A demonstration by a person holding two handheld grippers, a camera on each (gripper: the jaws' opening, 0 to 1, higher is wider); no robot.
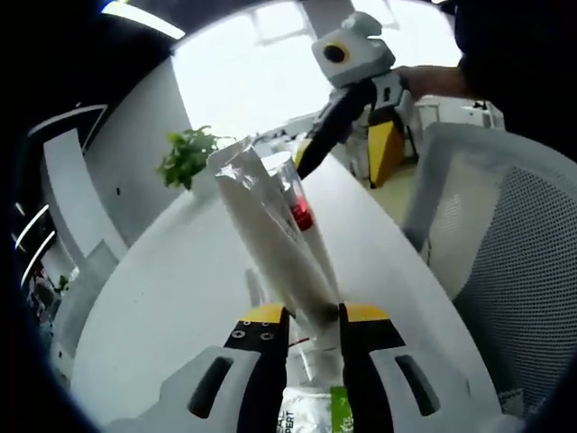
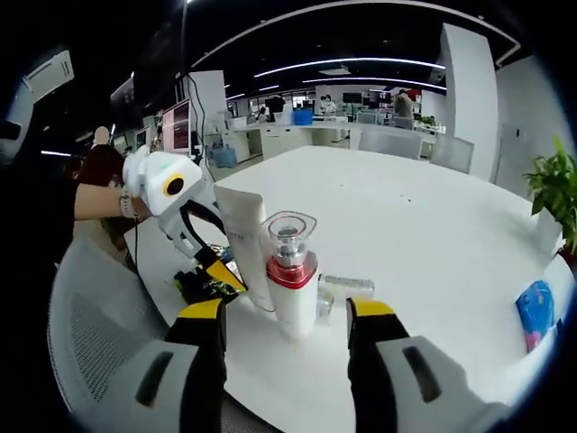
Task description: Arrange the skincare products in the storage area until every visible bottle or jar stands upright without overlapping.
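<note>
On the white table (image 2: 424,225), near its left edge, a white pump bottle (image 2: 294,289) with a red collar and a clear cap is seen standing upright in the right gripper view; its long axis is vertical and its cap points up. Just behind it and to the left, a white tube (image 2: 243,239) is held with its long axis near vertical, leaning slightly; faint print is carried on its face but cannot be read. A small clear container (image 2: 347,287) lies just right of the bottle; a blue packet (image 2: 535,311) lies at the far right, and a green plant (image 2: 557,185) stands behind it.

The right gripper (image 2: 287,320) is held with its jaws wide apart, one on each side of the bottle and gripping nothing.

In the left gripper view, the left gripper (image 1: 313,327) is closed on the tube (image 1: 270,234) at its lower part; the tube's crimped end points away from the jaws. Green and dark lettering shows on the tube below the jaws, too cropped to be read. A mesh chair (image 1: 514,262) stands at the right.
</note>
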